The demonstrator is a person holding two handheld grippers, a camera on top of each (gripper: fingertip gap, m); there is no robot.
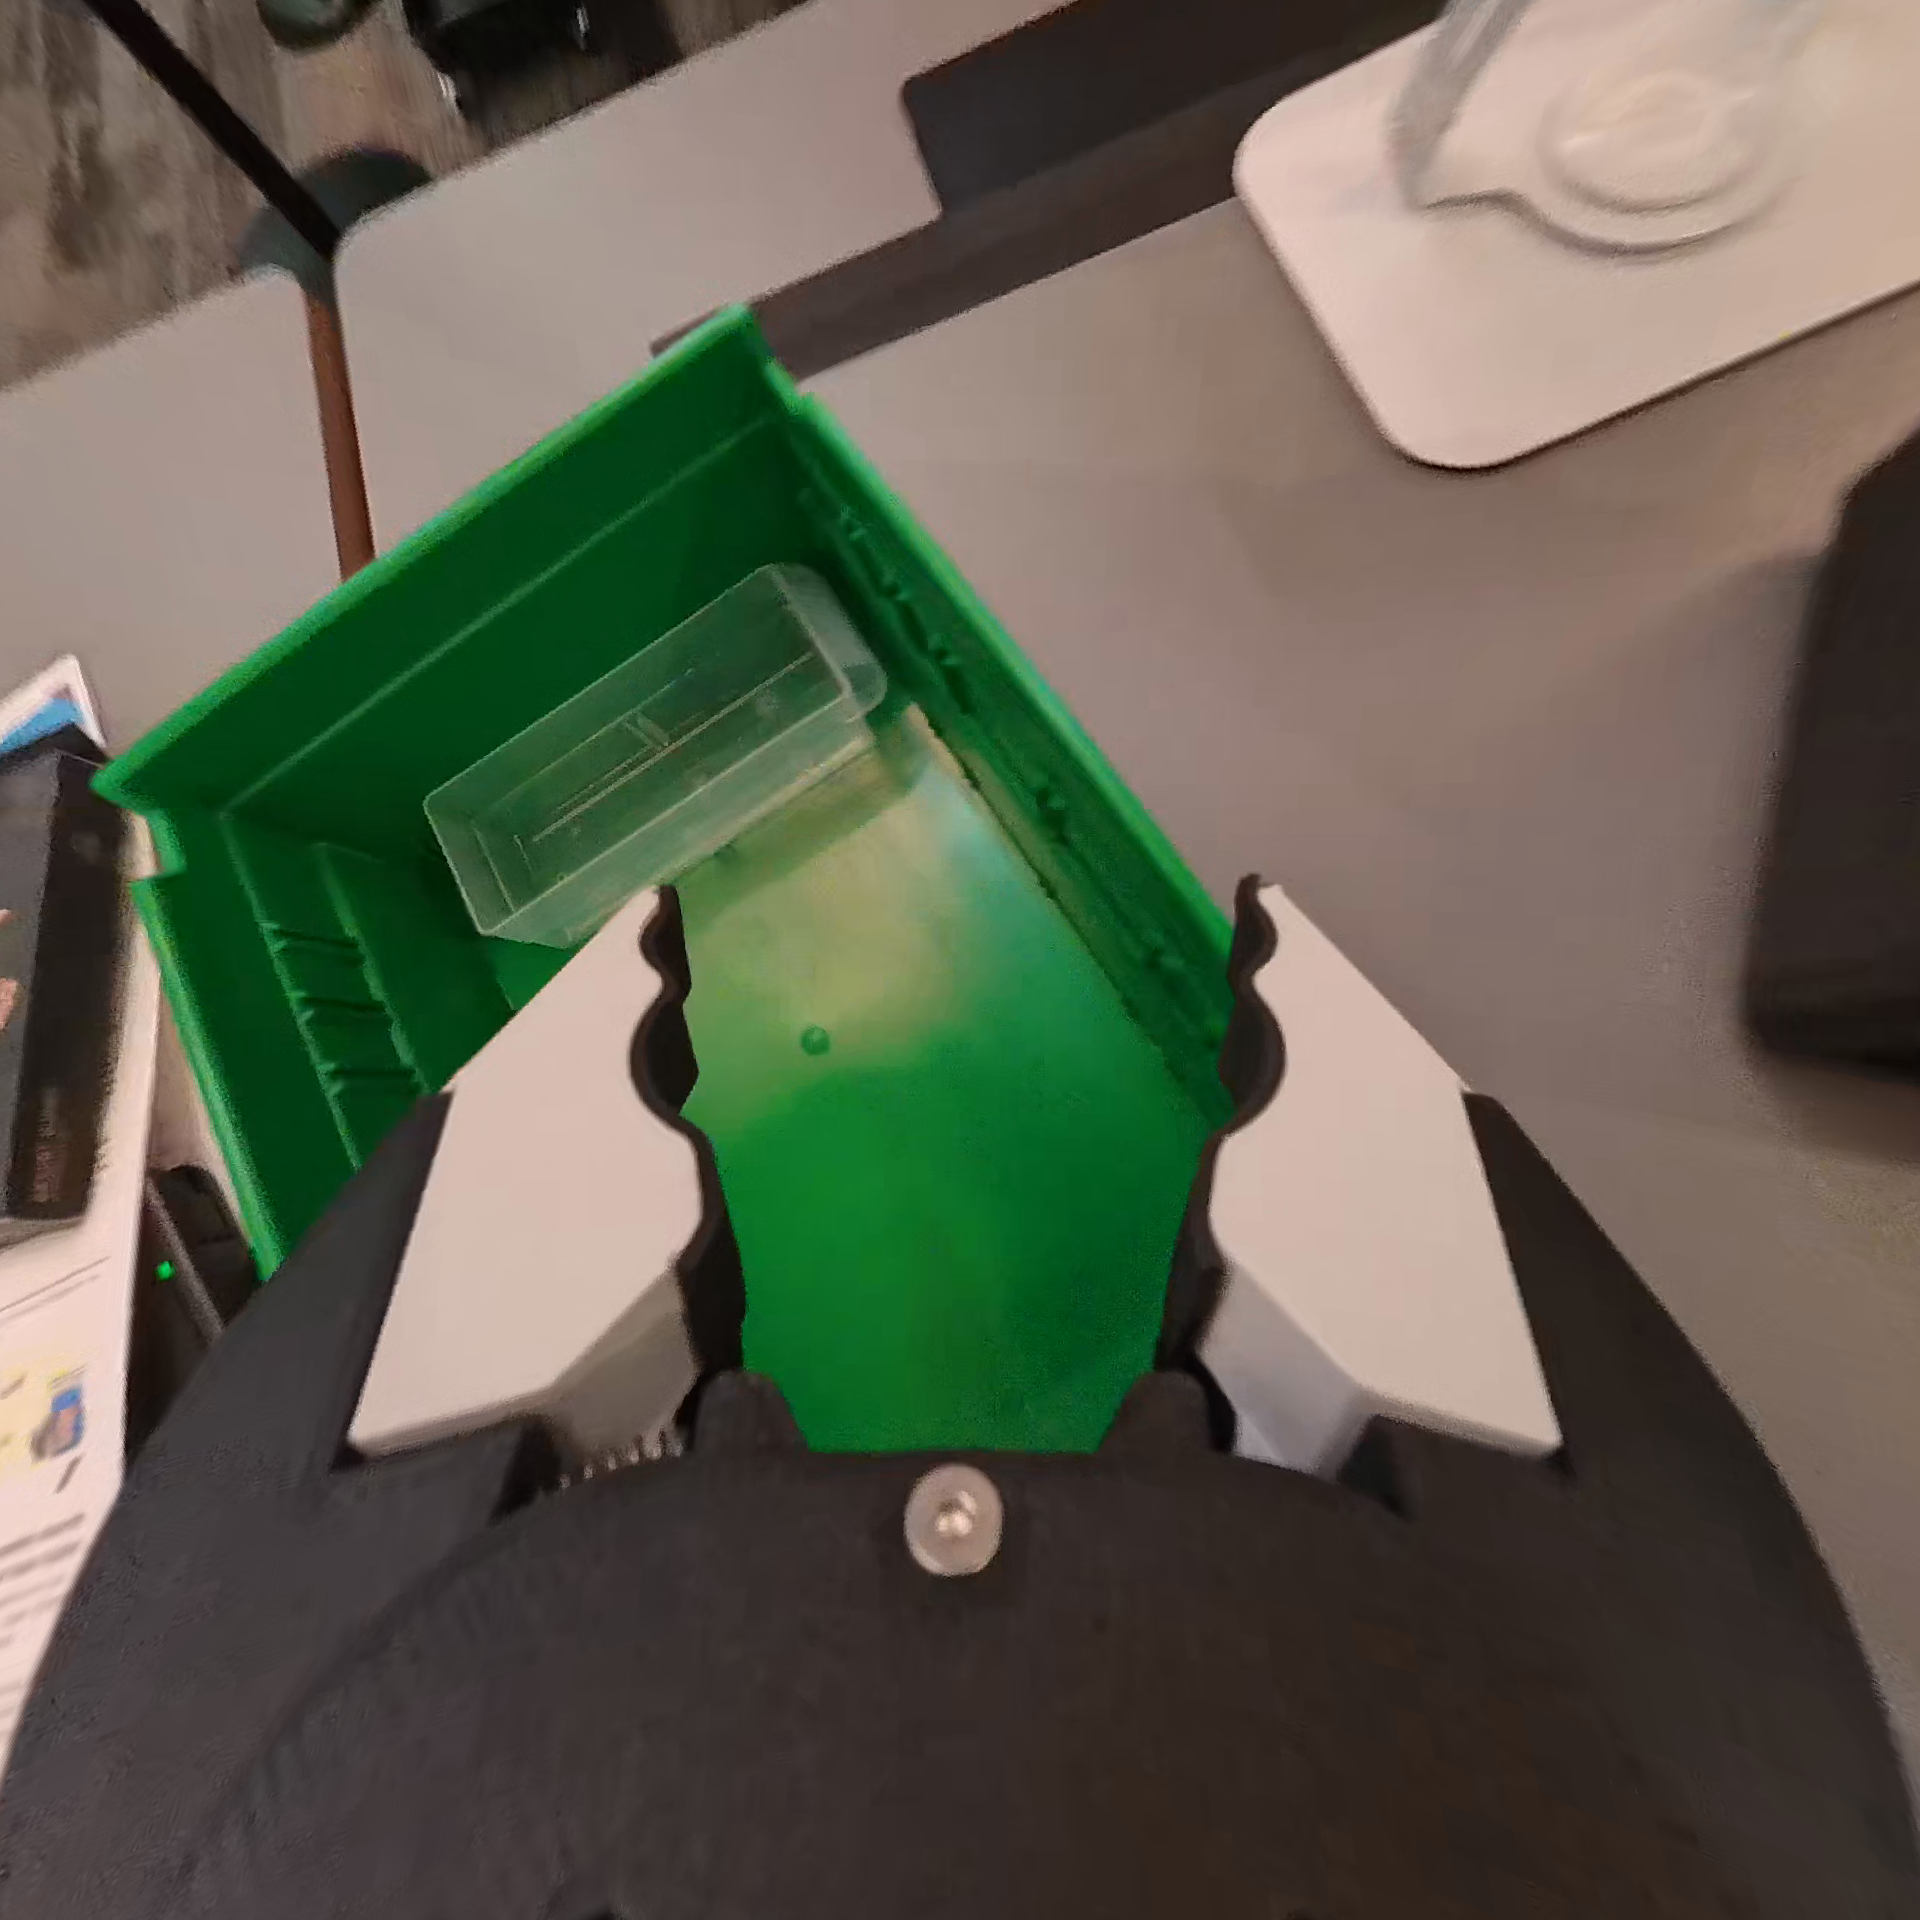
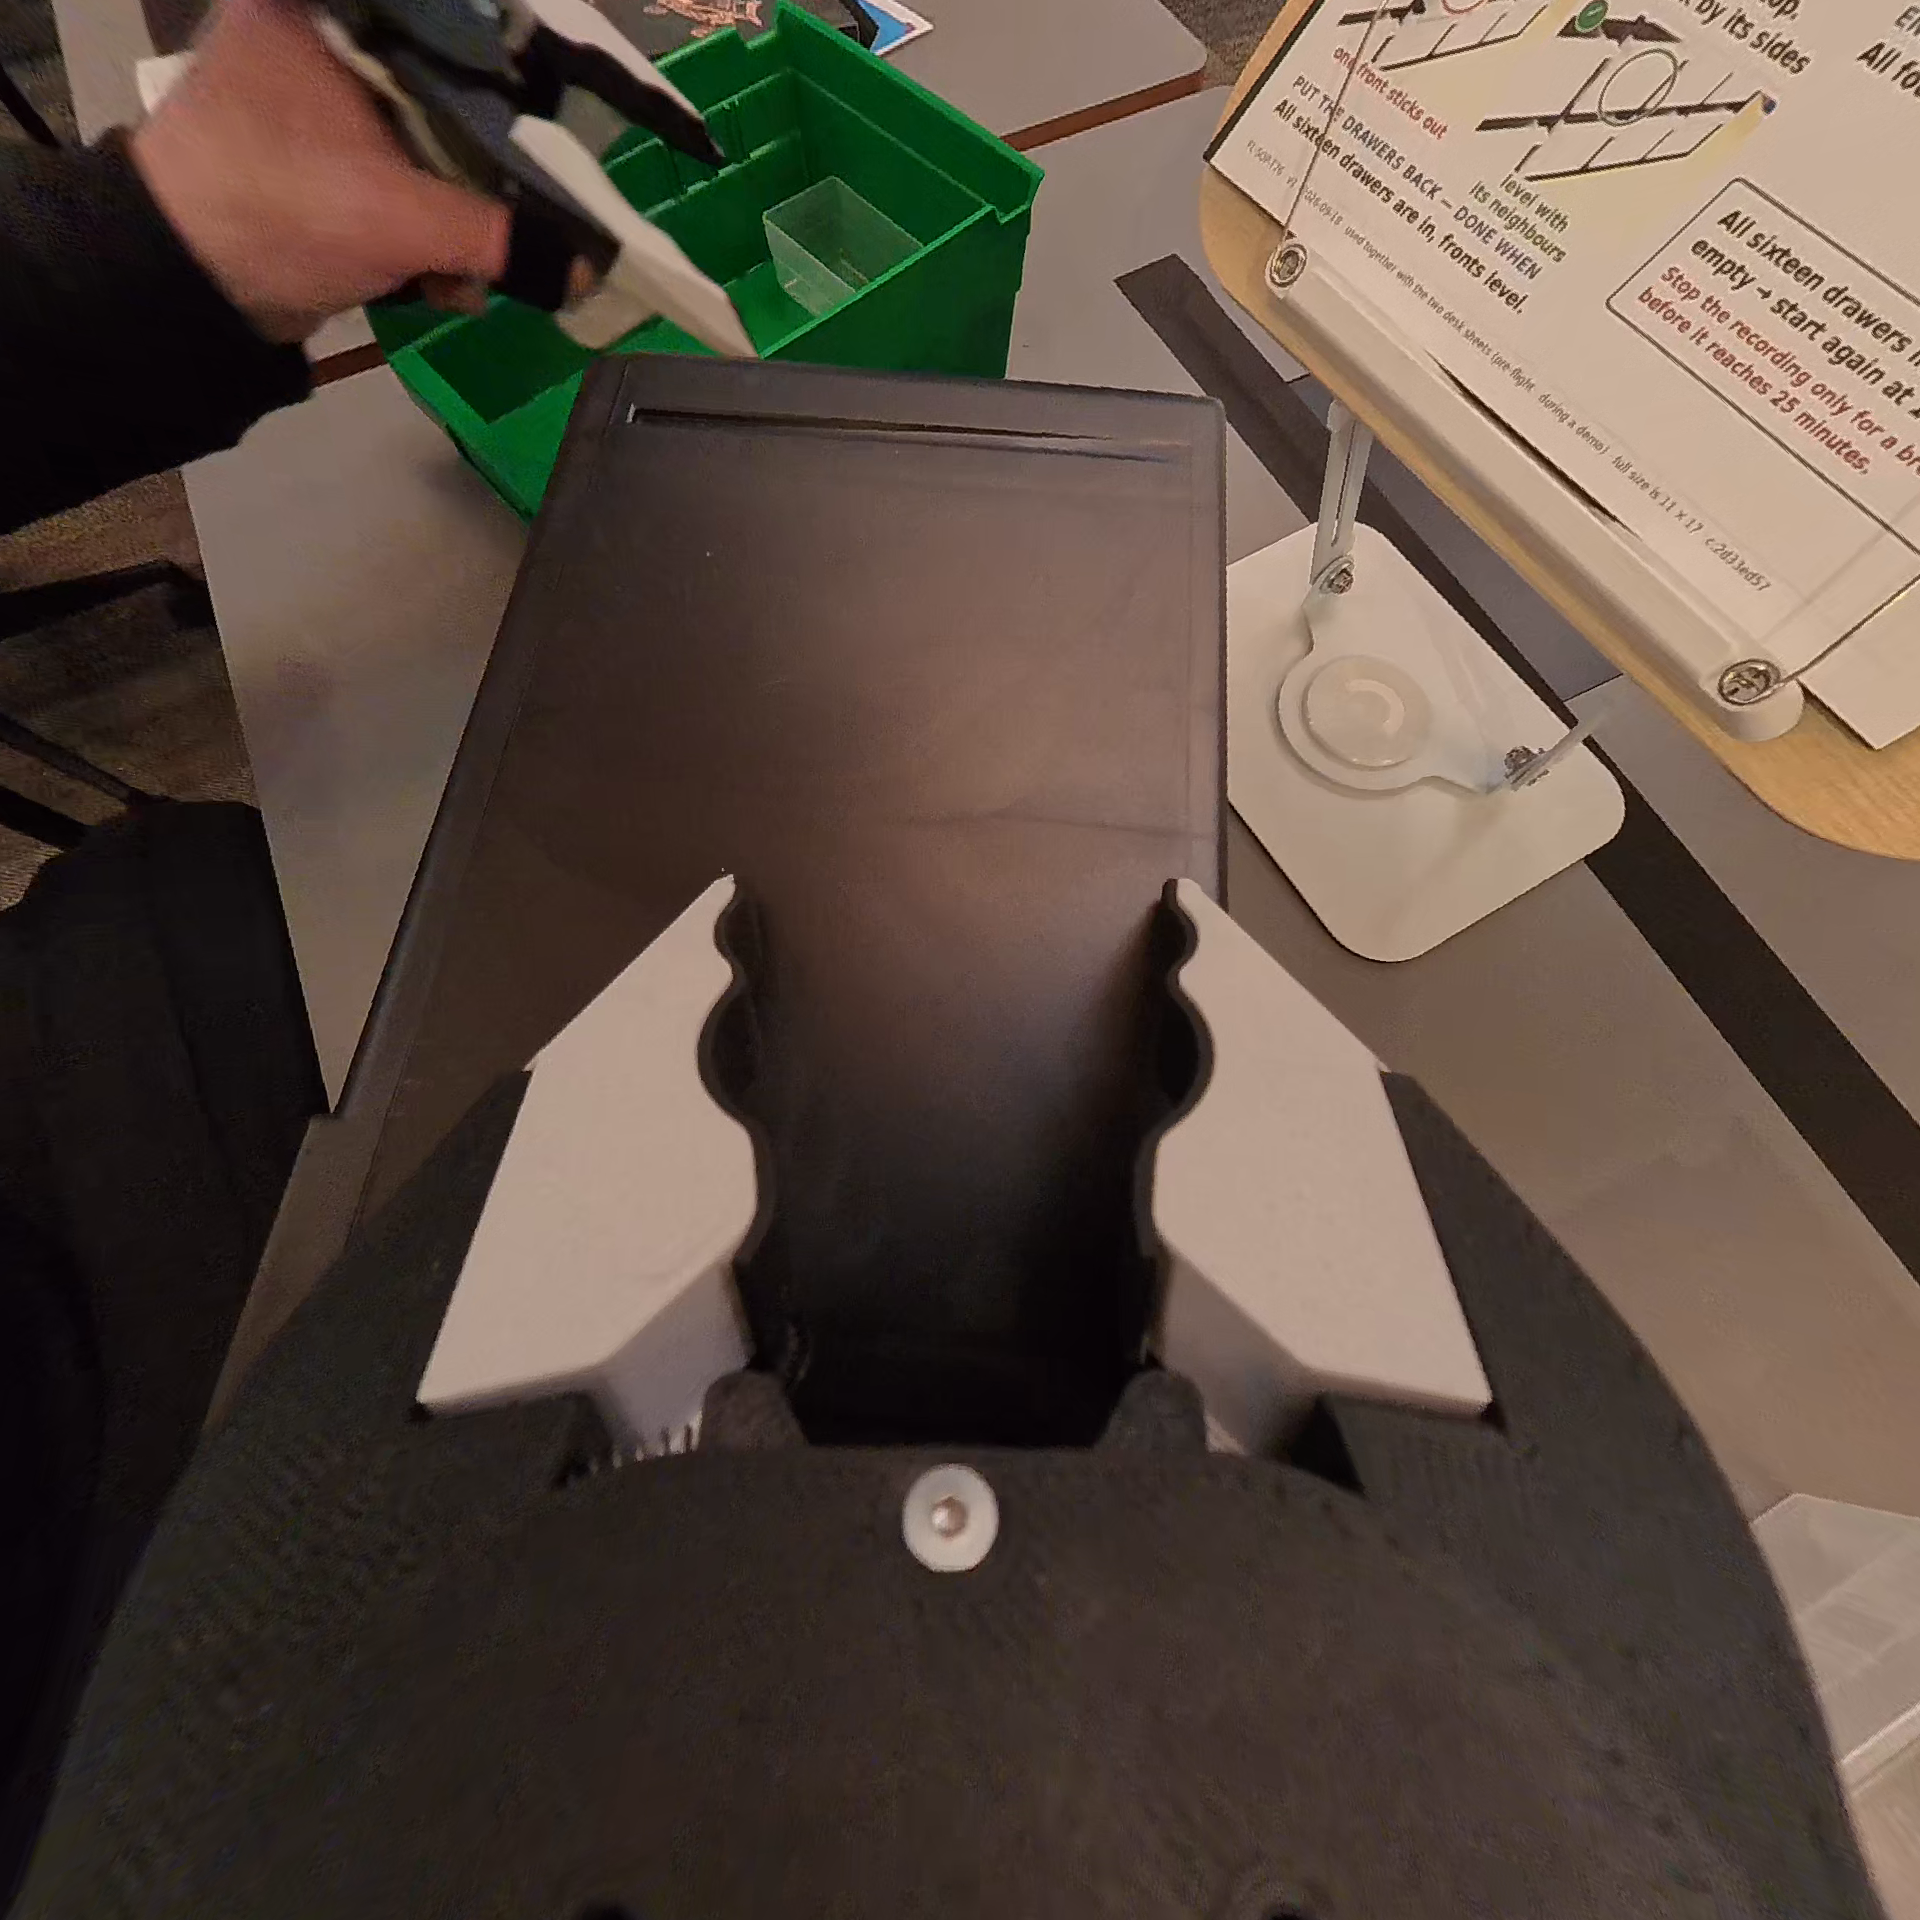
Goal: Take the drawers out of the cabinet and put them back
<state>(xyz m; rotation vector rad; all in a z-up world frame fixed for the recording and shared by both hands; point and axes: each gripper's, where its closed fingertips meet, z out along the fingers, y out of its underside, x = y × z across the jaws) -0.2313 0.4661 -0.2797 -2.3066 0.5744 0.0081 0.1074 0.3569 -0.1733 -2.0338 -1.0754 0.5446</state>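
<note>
Drawer [image 1: 665, 748] lies clear in green bin's [image 1: 343, 665] upper-centre corner | your left gripper [image 1: 951, 914] hangs spread above bin | your right gripper [image 2: 951, 894] gapes empty over black cabinet [image 2: 883, 644].

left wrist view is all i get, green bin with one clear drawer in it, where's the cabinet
Observer: The black cabinet sits just in front of the green bin, under the right gripper.
Operator: is the right gripper holding anything
Observer: No, its jaws are open and empty over the cabinet's top.
Operator: what's that white base on my right
Observer: It is the foot of a stand holding an instruction sheet.
</note>
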